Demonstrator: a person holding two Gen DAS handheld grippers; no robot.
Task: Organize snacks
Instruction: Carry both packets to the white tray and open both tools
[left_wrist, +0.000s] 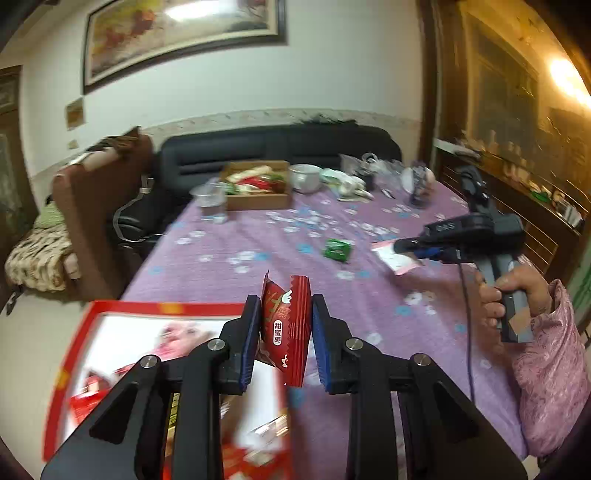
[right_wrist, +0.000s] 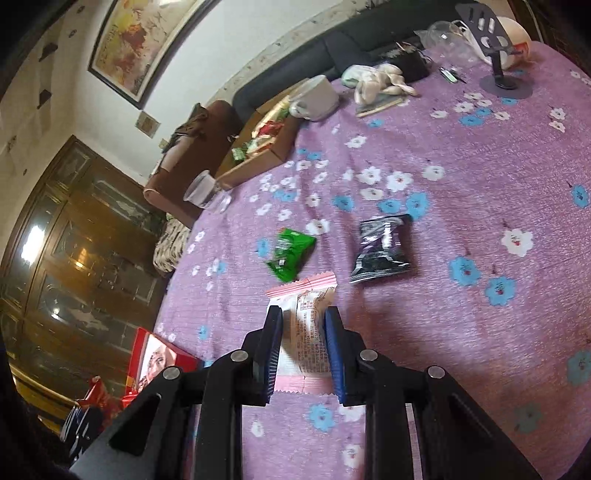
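My left gripper (left_wrist: 283, 301) is shut on a red snack packet (left_wrist: 286, 328), held upright above the purple flowered tablecloth (left_wrist: 258, 266), just right of a red-rimmed box (left_wrist: 110, 332) with red packets in it. My right gripper (right_wrist: 303, 314) is shut on a pink and white snack packet (right_wrist: 304, 332) just over the cloth; in the left wrist view that right gripper (left_wrist: 397, 245) and its pink packet (left_wrist: 395, 258) show at the right, with a hand on the handle. A green packet (right_wrist: 290, 253) and a black packet (right_wrist: 380, 249) lie on the cloth beyond it.
A cardboard box (left_wrist: 258, 184) of assorted snacks stands at the table's far side beside a clear cup (left_wrist: 211, 201) and a white bowl (left_wrist: 306, 177). A stuffed toy (right_wrist: 380, 81), a phone stand (right_wrist: 498, 55) and bags crowd the far end. A dark sofa (left_wrist: 277, 147) lies behind.
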